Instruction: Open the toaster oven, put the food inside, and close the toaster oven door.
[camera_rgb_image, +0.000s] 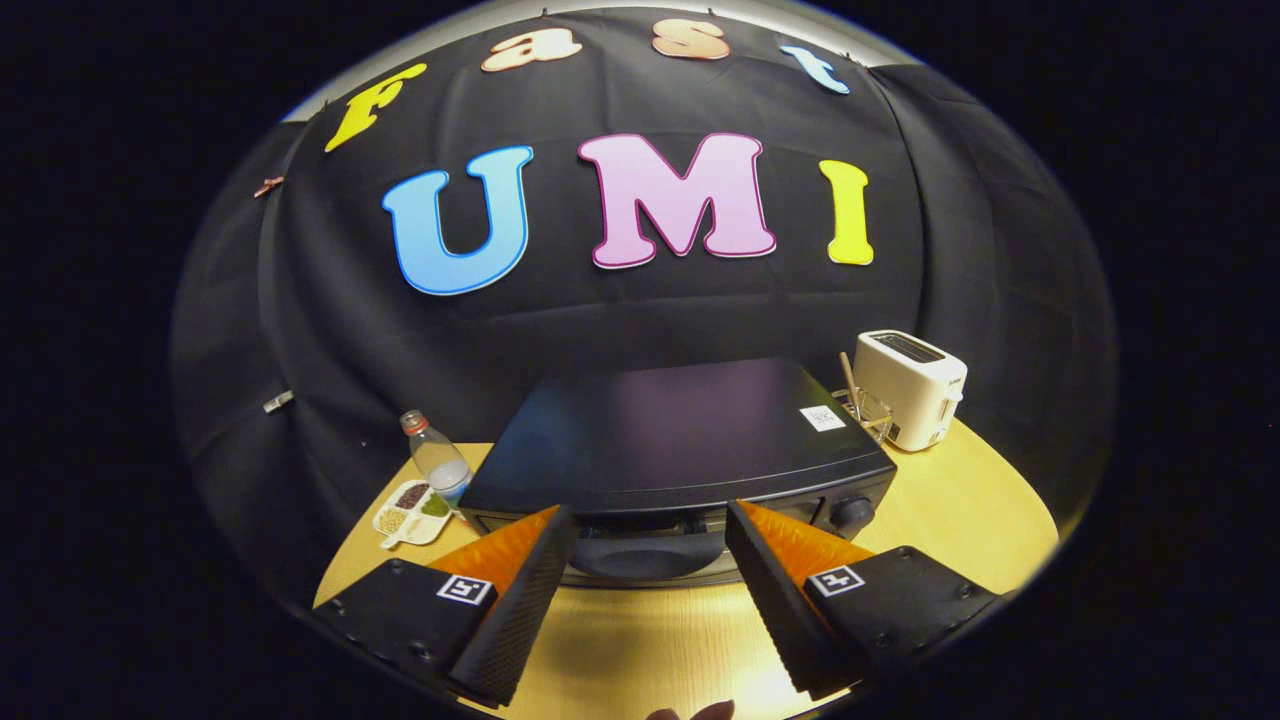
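Key relation: I see the toaster oven (680, 440) dead ahead of my gripper (648, 530), its front face lying straight across the gap between the jaws, long axis running side to side. The door front (645, 550) sits just beyond the fingertips, so I judge the coming move to be a short push forward and down to catch its top edge.

Jaws: wide apart, holding nothing; both fingers are wedge-shaped with a ribbed, grippy inner face.

Far left of the jaws: a sectioned snack tray (412, 513) lies flat on the table (660, 650), with small heaps of what look like seeds or grains in its compartments. I take this for the food, though I cannot be sure.

Just beside it: a clear plastic bottle (438, 462) with a reddish cap stands upright, close to the oven's left corner.

Oven body: dark, boxy, with a smooth, slightly glossy metal top and rounded edges; a small pale sticker (822, 418) sits near its right rear corner. The door looks closed.

Right of the door: a round black knob (852, 512), just past the right finger.

Far right, behind the oven: a clear holder with a wooden stick (868, 405), then a cream-coloured slot toaster (912, 388), smooth and rounded.

Table: pale wood grain, matte.
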